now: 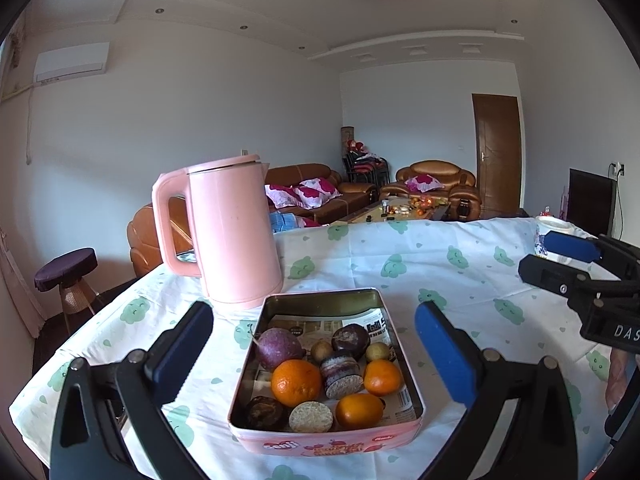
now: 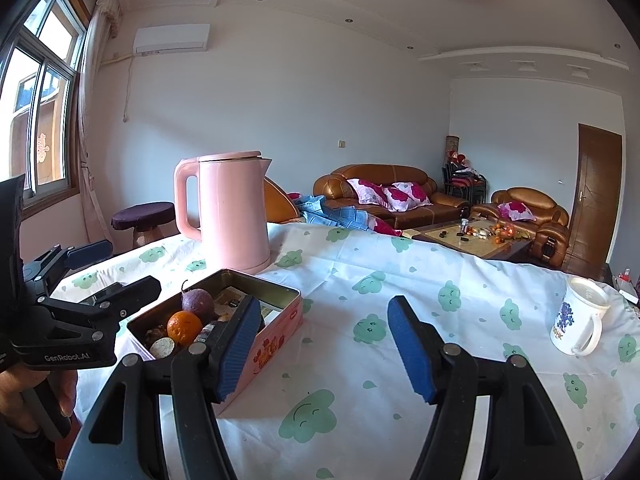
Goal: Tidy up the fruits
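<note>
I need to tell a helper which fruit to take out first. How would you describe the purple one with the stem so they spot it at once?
Find the pink kettle on the table; in front of it sits an open pink tin. In the tin's far-left corner lies the purple fruit, the only reddish-purple piece, with a thin stem, beside the biggest orange.

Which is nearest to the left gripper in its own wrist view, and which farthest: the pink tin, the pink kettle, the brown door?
1. Pink tin: directly ahead of the left gripper, on the table.
2. Pink kettle: behind the tin, left.
3. Brown door: far wall, right.
</note>
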The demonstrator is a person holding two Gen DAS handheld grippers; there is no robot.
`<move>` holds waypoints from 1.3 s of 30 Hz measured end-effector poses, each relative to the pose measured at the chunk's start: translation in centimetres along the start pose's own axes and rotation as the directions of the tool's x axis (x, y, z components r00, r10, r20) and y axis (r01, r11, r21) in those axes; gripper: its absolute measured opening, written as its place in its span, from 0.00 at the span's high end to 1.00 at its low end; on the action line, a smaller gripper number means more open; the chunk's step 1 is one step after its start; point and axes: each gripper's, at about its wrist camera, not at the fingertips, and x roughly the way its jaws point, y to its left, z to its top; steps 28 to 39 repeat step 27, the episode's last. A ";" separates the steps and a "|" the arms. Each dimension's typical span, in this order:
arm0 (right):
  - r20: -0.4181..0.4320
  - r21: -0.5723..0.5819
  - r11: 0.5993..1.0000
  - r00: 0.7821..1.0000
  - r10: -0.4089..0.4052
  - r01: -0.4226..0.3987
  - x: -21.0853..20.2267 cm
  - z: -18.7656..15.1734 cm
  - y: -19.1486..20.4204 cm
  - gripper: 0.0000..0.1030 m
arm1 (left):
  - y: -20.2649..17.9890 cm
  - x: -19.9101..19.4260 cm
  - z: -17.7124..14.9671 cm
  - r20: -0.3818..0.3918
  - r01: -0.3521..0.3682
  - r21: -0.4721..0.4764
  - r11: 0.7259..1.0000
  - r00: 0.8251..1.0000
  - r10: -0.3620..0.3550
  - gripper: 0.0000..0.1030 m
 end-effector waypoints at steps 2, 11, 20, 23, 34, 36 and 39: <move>0.003 0.000 1.000 1.000 -0.005 0.005 -0.2 0.0 -0.2 0.34 | -0.1 -0.1 0.1 0.001 0.019 0.000 1.000 1.000 -0.019 0.00; 0.011 0.004 1.000 1.000 -0.020 0.020 -0.6 0.0 -0.8 0.34 | -1.0 -0.2 0.3 -0.001 0.015 0.028 0.999 1.000 -0.015 0.00; 0.007 0.002 1.000 1.000 -0.027 0.027 -0.6 -0.1 -0.9 0.34 | -1.7 -0.2 0.1 -0.005 0.024 0.041 0.999 1.000 -0.024 0.00; 0.006 0.002 1.000 1.000 -0.029 0.029 -0.6 -0.2 -1.0 0.34 | -1.8 -0.2 0.0 -0.002 0.030 0.046 0.999 1.000 -0.030 0.00; 0.006 0.006 0.999 0.999 -0.036 0.036 -0.5 -0.3 -1.3 0.34 | -1.7 -0.3 0.1 -0.003 0.033 0.039 0.999 0.999 -0.033 0.00; 0.006 0.006 0.999 0.999 -0.036 0.036 -0.5 -0.3 -1.3 0.34 | -1.7 -0.3 0.1 -0.003 0.033 0.039 0.999 0.999 -0.033 0.00; 0.006 0.006 0.999 0.999 -0.036 0.036 -0.5 -0.3 -1.3 0.34 | -1.7 -0.3 0.1 -0.003 0.033 0.039 0.999 0.999 -0.033 0.00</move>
